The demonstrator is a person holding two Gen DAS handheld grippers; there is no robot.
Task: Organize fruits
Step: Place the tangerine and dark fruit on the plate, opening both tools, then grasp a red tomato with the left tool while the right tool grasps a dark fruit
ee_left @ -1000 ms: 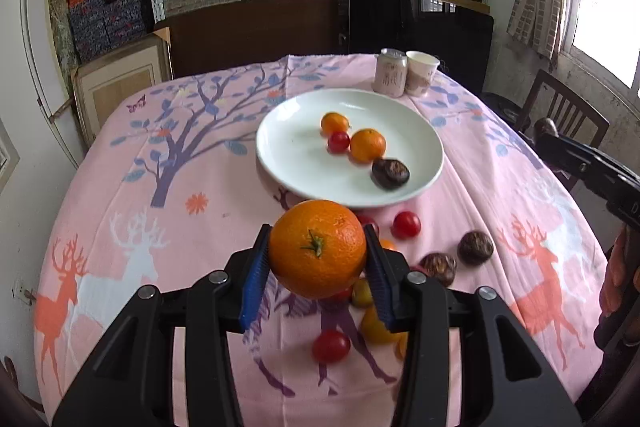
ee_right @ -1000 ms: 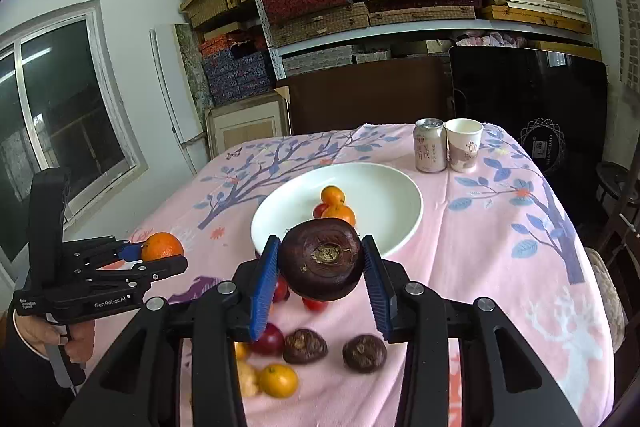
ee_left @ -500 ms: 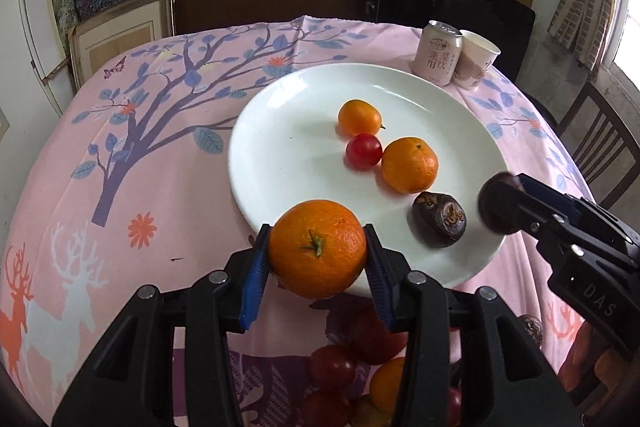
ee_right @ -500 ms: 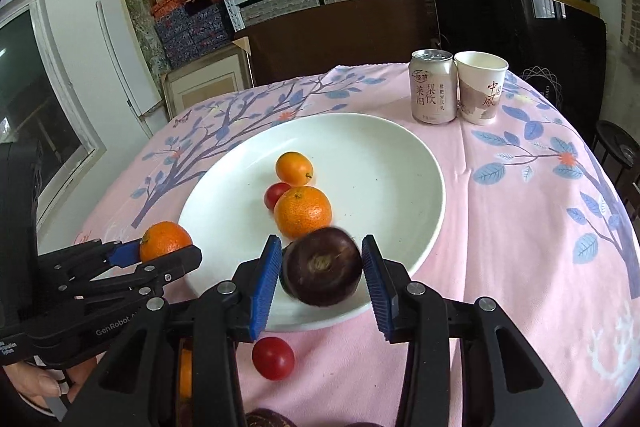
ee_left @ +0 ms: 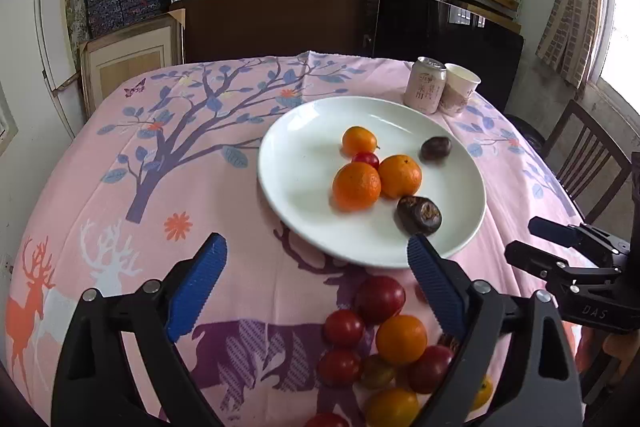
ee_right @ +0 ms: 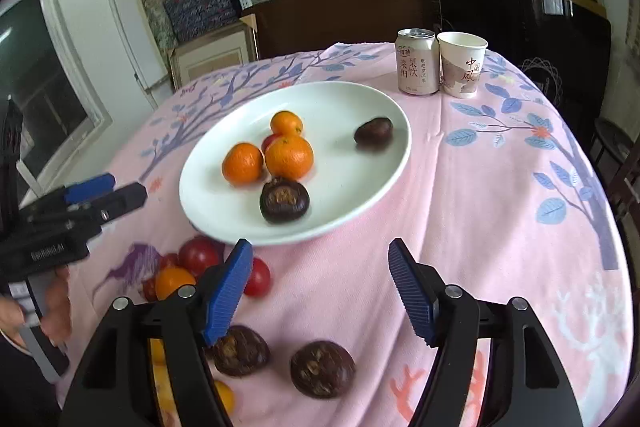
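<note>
One white plate [ee_left: 288, 163] sits on the tabletop [ee_left: 200, 163], and six fruits lie in it: three orange citrus fruits [ee_left: 356, 185], one red tomato [ee_left: 365, 159] and two dark brown fruits [ee_left: 419, 215]. Behind the plate stand one drink can [ee_right: 416, 62] and one paper cup [ee_right: 462, 63]. Off the plate, two more dark brown fruits [ee_right: 322, 369] rest on the cloth, beside a loose heap of red tomatoes [ee_left: 379, 298] and orange or yellow fruits [ee_left: 401, 339]; the heap is partly hidden, so its count cannot be told exactly.
</note>
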